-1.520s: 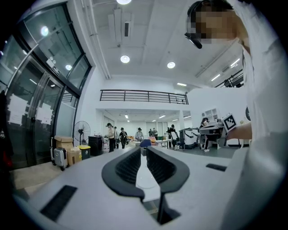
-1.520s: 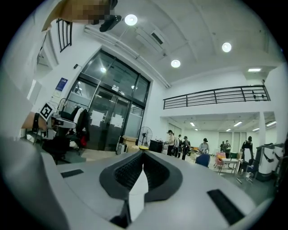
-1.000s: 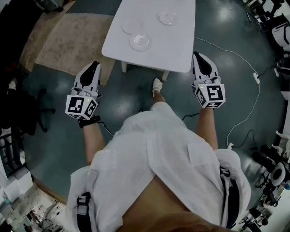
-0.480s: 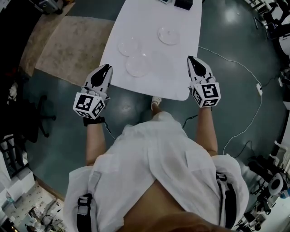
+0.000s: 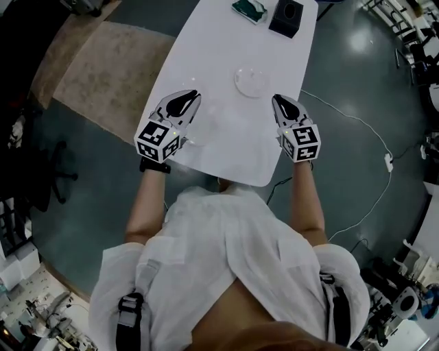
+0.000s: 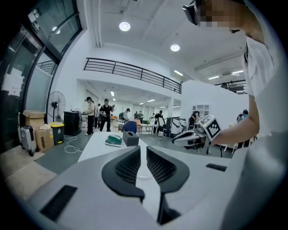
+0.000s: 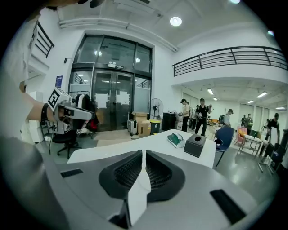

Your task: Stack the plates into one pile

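Note:
Clear glass plates lie on the white table [image 5: 219, 48]. One plate [image 5: 252, 81] lies just beyond my right gripper [image 5: 278, 100]. A second plate [image 5: 208, 118] shows faintly just right of my left gripper [image 5: 193, 96], and that gripper hides part of the table beside it. Both grippers hover over the table's near end, pointing along it. In the left gripper view the left gripper [image 6: 143, 155] is shut with nothing between the pads, and a plate rim [image 6: 143, 177] shows just past them. In the right gripper view the right gripper [image 7: 143, 157] is shut and empty.
A black box [image 5: 285, 19] and a green packet [image 5: 248, 8] sit at the table's far end. A beige rug [image 5: 103, 62] lies left of the table, and a white cable [image 5: 370, 110] runs across the floor on the right. Several people stand far behind the table [image 6: 99, 114].
Both grippers have moved forward from beside the person's legs to above the table's near end. The person has stepped closer, so the table and plates sit nearer in the head view.

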Motion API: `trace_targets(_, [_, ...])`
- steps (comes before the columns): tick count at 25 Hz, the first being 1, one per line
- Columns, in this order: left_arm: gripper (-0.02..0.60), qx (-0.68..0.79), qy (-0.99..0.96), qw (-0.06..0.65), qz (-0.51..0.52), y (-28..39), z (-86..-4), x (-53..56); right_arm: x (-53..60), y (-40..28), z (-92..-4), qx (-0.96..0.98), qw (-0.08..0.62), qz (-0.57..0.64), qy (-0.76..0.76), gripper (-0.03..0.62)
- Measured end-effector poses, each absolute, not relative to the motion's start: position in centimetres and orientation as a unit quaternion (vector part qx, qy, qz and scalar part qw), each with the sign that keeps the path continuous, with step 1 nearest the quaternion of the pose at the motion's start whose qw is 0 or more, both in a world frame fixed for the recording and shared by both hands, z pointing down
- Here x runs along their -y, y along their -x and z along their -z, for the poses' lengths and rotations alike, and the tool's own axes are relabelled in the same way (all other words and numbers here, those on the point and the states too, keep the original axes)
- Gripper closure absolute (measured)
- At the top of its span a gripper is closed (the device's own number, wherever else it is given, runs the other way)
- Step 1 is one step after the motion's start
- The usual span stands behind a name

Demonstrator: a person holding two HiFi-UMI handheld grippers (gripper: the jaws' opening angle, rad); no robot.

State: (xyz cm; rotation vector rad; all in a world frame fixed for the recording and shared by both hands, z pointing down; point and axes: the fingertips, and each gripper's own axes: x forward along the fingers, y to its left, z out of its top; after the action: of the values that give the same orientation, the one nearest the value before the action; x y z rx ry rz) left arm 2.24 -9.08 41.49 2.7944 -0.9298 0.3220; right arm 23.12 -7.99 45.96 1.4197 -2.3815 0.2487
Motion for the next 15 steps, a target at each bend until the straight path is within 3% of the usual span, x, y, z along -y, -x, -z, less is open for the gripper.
trace_targets(6, [0.534, 0.298, -0.936, 0.133, -0.129, -6.5, -44.9, 13.1, 11.6, -23.5, -50.0, 0.844, 0.225, -0.114, -0.474, 0.554])
trace_targets(15, [0.471, 0.277, -0.908, 0.235, -0.211, -11.9, -53.6, 17.3, 15.4, -25.2, -56.8, 0.811, 0.278, -0.204, -0.472, 0.45])
